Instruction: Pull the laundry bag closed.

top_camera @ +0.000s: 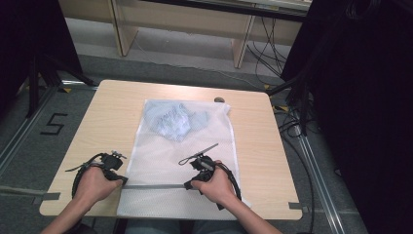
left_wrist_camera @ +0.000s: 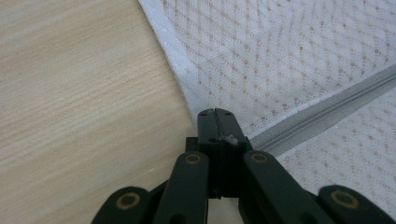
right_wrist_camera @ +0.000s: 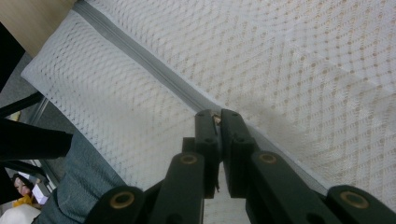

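We have clothing [top_camera: 174, 123] inside the mesh bag [top_camera: 160, 161]; left tongs [left_wrist_camera: 215, 113] pinch its edge at the zipper [left_wrist_camera: 327, 109] end, right tongs [right_wrist_camera: 217, 114] pinch the slider, roughly two-thirds across, remainder unzipped.

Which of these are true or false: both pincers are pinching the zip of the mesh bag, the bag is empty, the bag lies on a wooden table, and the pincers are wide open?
1. Both pincers pinch the zip. True: the left gripper holds the end of the grey zip at the edge of the mesh bag; the right gripper pinches it farther along.
2. The bag is empty. False: a bluish garment lies inside.
3. The bag lies on a wooden table. True.
4. The pincers are wide open. False: both are closed.
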